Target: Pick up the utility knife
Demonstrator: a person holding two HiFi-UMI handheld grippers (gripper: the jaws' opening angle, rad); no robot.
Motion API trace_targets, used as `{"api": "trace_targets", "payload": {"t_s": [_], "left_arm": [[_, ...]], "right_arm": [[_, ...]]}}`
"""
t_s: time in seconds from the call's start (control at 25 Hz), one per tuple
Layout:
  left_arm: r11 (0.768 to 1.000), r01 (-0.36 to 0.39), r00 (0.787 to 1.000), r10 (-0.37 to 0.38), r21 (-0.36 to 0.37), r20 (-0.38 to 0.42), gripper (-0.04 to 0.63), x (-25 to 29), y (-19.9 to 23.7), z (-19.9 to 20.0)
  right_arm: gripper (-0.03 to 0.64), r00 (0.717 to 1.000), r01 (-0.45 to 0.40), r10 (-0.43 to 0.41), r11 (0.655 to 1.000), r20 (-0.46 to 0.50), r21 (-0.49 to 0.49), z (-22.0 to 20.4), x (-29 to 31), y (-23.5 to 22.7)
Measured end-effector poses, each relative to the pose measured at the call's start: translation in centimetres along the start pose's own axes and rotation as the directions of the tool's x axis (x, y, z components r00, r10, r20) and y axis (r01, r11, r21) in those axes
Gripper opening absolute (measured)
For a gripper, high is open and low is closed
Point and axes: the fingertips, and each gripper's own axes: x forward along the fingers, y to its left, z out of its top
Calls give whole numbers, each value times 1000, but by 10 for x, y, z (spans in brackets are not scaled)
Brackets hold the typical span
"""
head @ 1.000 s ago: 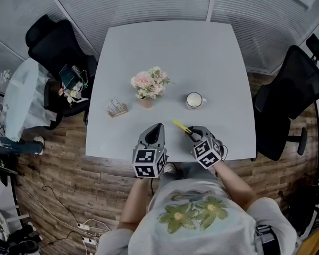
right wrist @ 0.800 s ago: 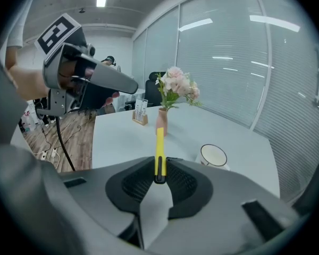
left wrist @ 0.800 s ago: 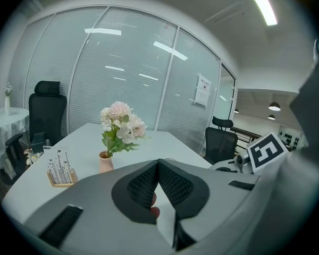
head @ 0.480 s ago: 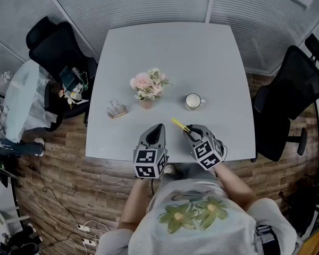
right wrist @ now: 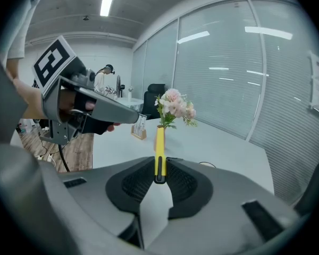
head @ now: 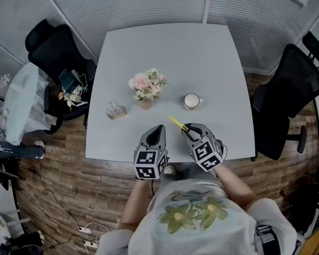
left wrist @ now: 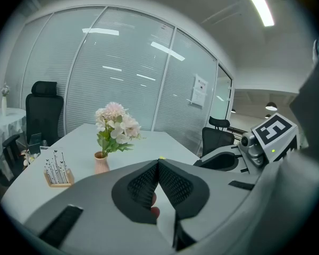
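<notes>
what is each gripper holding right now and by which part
The right gripper holds the slim yellow utility knife by its near end, the rest jutting forward past the jaws. The left gripper is shut, holding nothing.

A pale table (head: 202, 52) stands on wood-plank floor (head: 69, 179), black chairs (head: 56, 49) beside it, blind-covered glass walls (head: 122, 1) behind.

Near the pink-flower clay vase (head: 145, 103), the slim yellow utility knife (head: 176, 124) hides its rear end inside the grey right gripper (head: 188, 128).
</notes>
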Motion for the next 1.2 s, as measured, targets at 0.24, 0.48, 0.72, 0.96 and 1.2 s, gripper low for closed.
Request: {"api": "trace_targets", "payload": {"t_s": [0.24, 0.48, 0.72, 0.96, 1.2], "left_arm": [[1000, 3, 1000, -3, 1, 6, 3, -5, -2, 1], [1000, 1, 1000, -1, 0, 11, 3, -9, -2, 1], [1000, 1, 1000, -1, 2, 11, 3, -10, -5, 0], [1000, 2, 1000, -2, 6, 6, 3, -11, -8, 0], [1000, 3, 1000, -4, 12, 7, 3, -10, -15, 0]], "right_arm": [[72, 998, 4, -4, 1000, 59, 2, 18, -9, 1], [72, 994, 7, -8, 1000, 113, 6, 35, -17, 4], [71, 989, 4, -5, 1000, 151, 8, 46, -25, 5], [71, 982, 10, -12, 1000, 190, 16, 56, -34, 3], [71, 974, 12, -16, 1000, 224, 16, 64, -44, 0]]}}
